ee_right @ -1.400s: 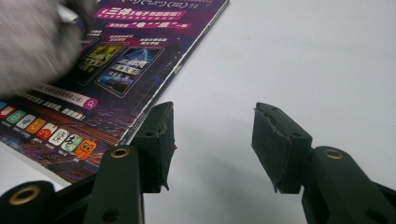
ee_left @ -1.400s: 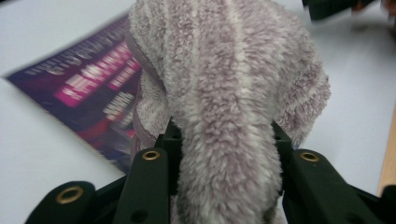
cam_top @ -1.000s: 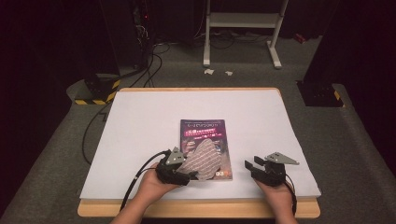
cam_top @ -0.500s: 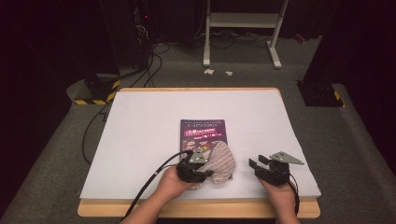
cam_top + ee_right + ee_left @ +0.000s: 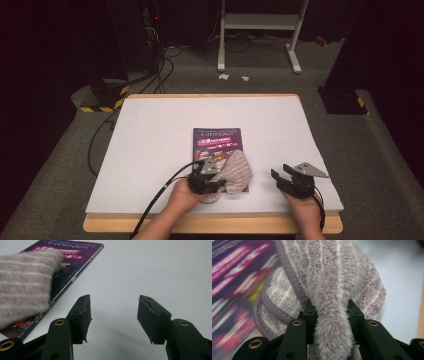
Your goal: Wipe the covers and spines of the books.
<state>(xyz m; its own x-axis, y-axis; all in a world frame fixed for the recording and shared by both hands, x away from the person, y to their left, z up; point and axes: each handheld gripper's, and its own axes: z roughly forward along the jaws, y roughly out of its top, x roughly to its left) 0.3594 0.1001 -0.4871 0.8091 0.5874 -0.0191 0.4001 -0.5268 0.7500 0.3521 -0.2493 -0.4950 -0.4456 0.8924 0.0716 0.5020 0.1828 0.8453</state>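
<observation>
A grey-pink striped fluffy cloth (image 5: 236,171) lies bunched over the near part of a dark purple magazine (image 5: 216,140) on the white table top (image 5: 150,150). My left gripper (image 5: 220,184) is shut on a fold of the cloth (image 5: 332,290), which bulges between its pads (image 5: 329,308). Its jaws have just been closing on that fold. My right gripper (image 5: 279,171) rests low over bare table to the right of the magazine. It is open (image 5: 113,300), its jaws have just been opening, and nothing is between them. In that view the cloth (image 5: 22,287) and the magazine (image 5: 75,255) lie to the left.
The left gripper's black cable (image 5: 160,192) trails off the table's wooden front edge (image 5: 210,224). On the floor are a black stand with yellow-black stripes (image 5: 102,97) at the left, a white frame (image 5: 260,30) behind, and a black base (image 5: 345,100) at the right.
The left gripper slid right over the magazine's near edge and shut on the cloth, which went from lying flat to bunched up. The right gripper stayed put, its jaws slightly wider.
</observation>
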